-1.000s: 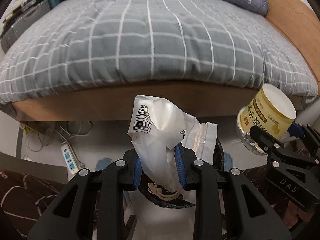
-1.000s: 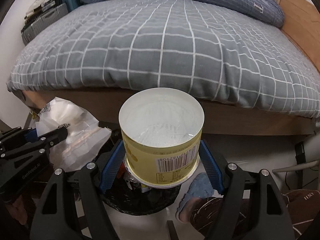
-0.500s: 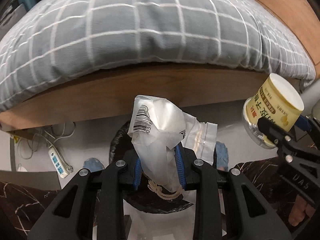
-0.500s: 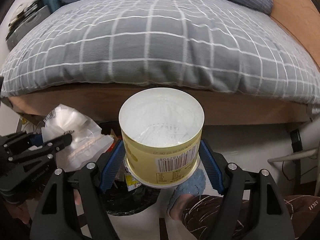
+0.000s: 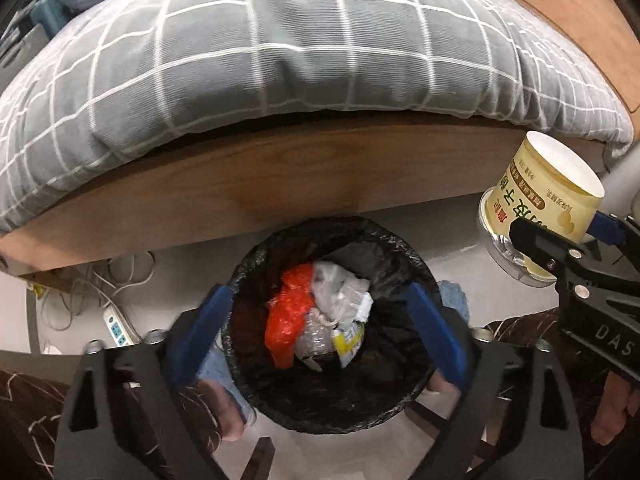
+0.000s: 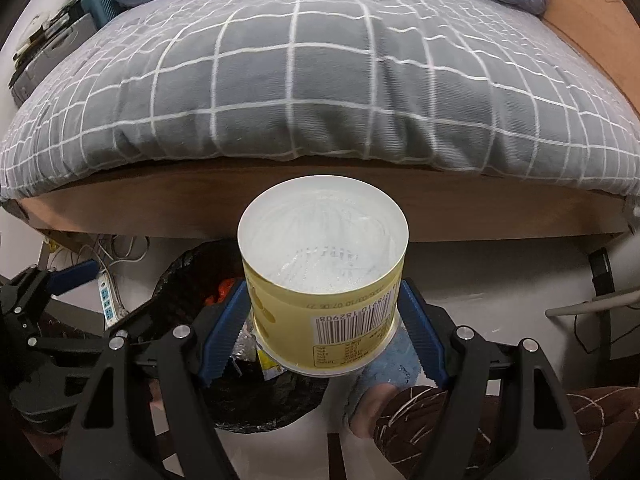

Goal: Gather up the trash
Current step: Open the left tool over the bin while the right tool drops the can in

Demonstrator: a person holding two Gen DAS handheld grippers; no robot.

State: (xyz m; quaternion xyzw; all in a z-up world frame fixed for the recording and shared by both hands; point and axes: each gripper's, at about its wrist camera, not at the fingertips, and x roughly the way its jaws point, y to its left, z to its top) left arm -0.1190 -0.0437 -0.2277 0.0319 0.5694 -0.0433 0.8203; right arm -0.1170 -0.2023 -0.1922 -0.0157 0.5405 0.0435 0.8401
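My left gripper (image 5: 320, 320) points steeply down over the black-lined bin (image 5: 404, 248), its blue pads (image 5: 208, 328) spread wide to either side of the rim. The jaws have just been opening, and nothing sits between them now. Straight below, inside the bin, lie a crumpled clear plastic bag (image 5: 340, 300), a red plastic bag (image 5: 290, 316) beside it on the left, and a scrap of yellow wrapper (image 5: 348, 340) at the lower right of the heap.

My right gripper (image 6: 324, 332) is also tilted well downward, just to the right of the bin. Its blue pads press on both sides of the yellow tub (image 6: 320, 304), which I hold with the white, empty inside facing away from me toward the bed and the barcode label turned up. From the left view the tub (image 5: 540, 216) hangs in the air to the right of the bin, apart from its rim, clamped in the black fingers. From the right view its lower edge overlaps the bin's right side.

Around the bin, near my pads, I see blue slippers (image 5: 454, 300) and brown patterned trousers (image 6: 440, 420) on the pale floor (image 5: 452, 236). A white power strip (image 5: 116, 324) with tangled cables lies to the left. Beyond runs the wooden bed frame (image 5: 280, 188), and above it the grey checked duvet (image 5: 280, 52).
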